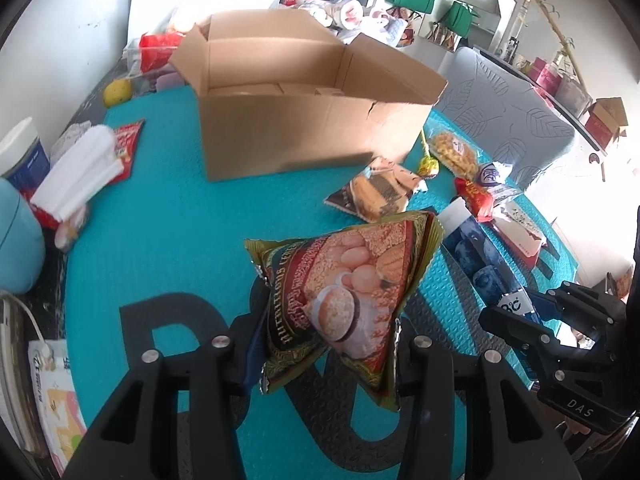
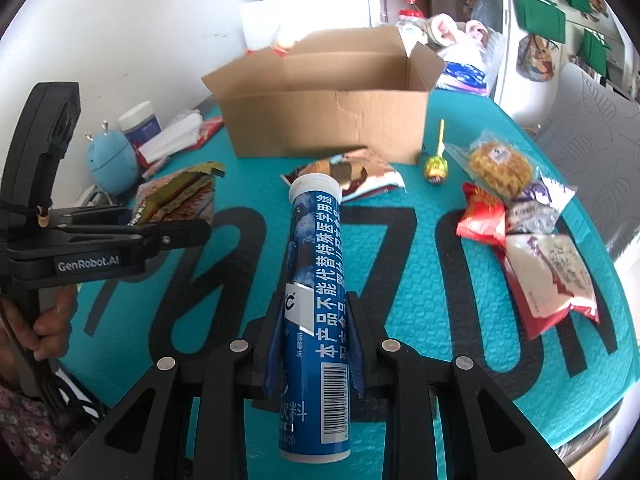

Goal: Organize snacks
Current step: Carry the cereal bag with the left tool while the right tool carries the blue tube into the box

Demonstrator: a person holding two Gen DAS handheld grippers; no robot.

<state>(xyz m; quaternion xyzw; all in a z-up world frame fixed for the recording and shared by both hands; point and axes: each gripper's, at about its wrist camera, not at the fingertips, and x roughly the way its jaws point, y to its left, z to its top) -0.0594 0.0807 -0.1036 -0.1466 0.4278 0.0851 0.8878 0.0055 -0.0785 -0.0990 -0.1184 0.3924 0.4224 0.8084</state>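
**Left wrist: your left gripper [image 1: 326,344] was clamped on the cereal bag [image 1: 340,304], lifted over the mat, short of the cardboard box [image 1: 312,120].**
The pads pinched only the lower part; the slack foil could have slid free in transit. Readable: "NUTRITIOUS CEREAL", "DAS".

**Right wrist: your right gripper [image 2: 314,344] was clamped on the blue tube [image 2: 316,292], cap toward the box.**
Its smooth round wall could have rotated or slipped. Readable: "GenRobot.AI", a barcode.

The cereal packet [image 1: 340,308] reads "NUTRITIOUS CEREAL"; the left hand-held gripper [image 2: 176,224] reads "GenRobot.AI".
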